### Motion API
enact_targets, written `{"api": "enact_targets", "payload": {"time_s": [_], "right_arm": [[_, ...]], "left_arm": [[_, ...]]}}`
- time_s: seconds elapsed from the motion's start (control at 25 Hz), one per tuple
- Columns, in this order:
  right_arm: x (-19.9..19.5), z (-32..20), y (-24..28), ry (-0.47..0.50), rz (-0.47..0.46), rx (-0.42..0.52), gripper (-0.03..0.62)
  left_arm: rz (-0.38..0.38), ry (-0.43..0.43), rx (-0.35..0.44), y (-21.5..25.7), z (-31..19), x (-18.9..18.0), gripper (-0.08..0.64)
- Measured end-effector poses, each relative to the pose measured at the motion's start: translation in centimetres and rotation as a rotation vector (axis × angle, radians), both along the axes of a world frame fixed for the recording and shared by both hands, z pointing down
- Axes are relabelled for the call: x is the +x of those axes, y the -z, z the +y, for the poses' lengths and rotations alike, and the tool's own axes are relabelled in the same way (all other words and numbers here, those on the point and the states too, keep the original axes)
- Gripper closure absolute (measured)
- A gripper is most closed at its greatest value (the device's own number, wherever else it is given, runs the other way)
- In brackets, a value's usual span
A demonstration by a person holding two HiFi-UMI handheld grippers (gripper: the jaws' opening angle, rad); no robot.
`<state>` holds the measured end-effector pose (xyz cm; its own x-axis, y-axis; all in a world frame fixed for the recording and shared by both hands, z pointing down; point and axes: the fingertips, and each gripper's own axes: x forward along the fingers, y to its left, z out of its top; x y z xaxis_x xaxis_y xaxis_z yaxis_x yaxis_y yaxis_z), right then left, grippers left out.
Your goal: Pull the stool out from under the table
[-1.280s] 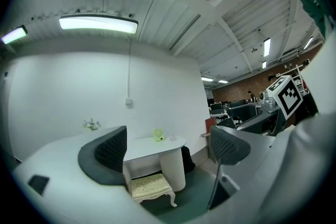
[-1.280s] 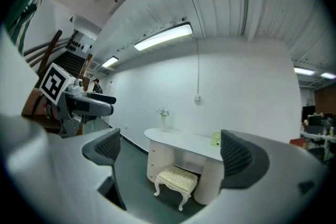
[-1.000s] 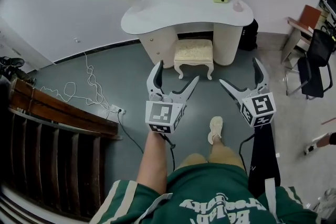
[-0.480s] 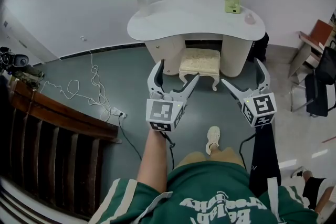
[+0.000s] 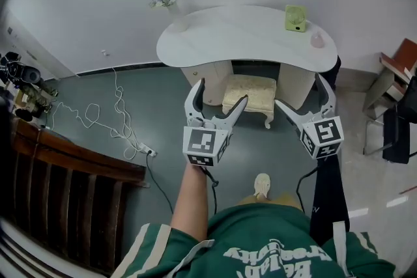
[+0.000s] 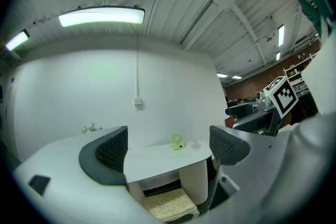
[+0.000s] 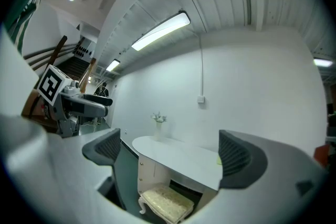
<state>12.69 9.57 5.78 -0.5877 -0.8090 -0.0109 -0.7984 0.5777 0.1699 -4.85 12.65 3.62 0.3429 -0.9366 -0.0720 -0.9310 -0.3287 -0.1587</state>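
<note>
A cream cushioned stool (image 5: 249, 94) with white carved legs stands partly under the white kidney-shaped table (image 5: 247, 39). The stool (image 6: 167, 205) shows at the bottom of the left gripper view, and the stool (image 7: 164, 203) sits low in the right gripper view below the table (image 7: 178, 157). My left gripper (image 5: 215, 97) is open and held in the air short of the stool's left side. Open too, my right gripper (image 5: 305, 96) hangs short of its right side. Neither touches anything.
A green fan (image 5: 294, 17), a pink item (image 5: 317, 41) and a vase of flowers (image 5: 171, 2) stand on the table. A power strip and white cable (image 5: 117, 115) lie on the grey floor at left. Dark wooden railing (image 5: 58, 185) is at lower left, chairs (image 5: 396, 107) at right.
I have stepped closer to the table. It and the stool sit lower and larger in the head view, and both open grippers now reach the stool's near edge.
</note>
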Motion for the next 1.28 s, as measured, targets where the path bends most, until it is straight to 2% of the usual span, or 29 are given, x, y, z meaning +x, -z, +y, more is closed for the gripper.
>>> {"api": "enact_targets", "payload": {"time_s": [0.28,0.44,0.56,0.8,1.04,1.28], "right_arm": [[0.1,-8.3,-1.0,0.022,-0.023,-0.009,0.003],[0.6,-12.0,-2.9,0.028,-0.067,-0.058,0.003],[0.5,-14.3,-4.3,0.034,-0.06,-0.081,0.003],[0.1,-17.2,-8.7,0.046,-0.041,-0.144,0.005],[-0.1,-19.1,-12.1,0.06,-0.033,-0.199,0.005],[-0.4,-19.3,-14.2,0.055,-0.041,-0.236,0.006]], "left_arm": [[-0.03,0.036,-0.02,-1.3,-7.4,0.1,0.071],[-0.027,0.041,-0.058,-3.6,-10.8,0.4,0.071],[-0.031,0.048,-0.077,-5.0,-13.1,0.5,0.071],[-0.003,0.065,-0.089,-7.4,-16.0,0.6,0.072],[-0.035,0.059,-0.154,-10.9,-18.5,0.8,0.072],[-0.053,0.052,-0.2,-13.3,-18.7,0.7,0.072]]}}
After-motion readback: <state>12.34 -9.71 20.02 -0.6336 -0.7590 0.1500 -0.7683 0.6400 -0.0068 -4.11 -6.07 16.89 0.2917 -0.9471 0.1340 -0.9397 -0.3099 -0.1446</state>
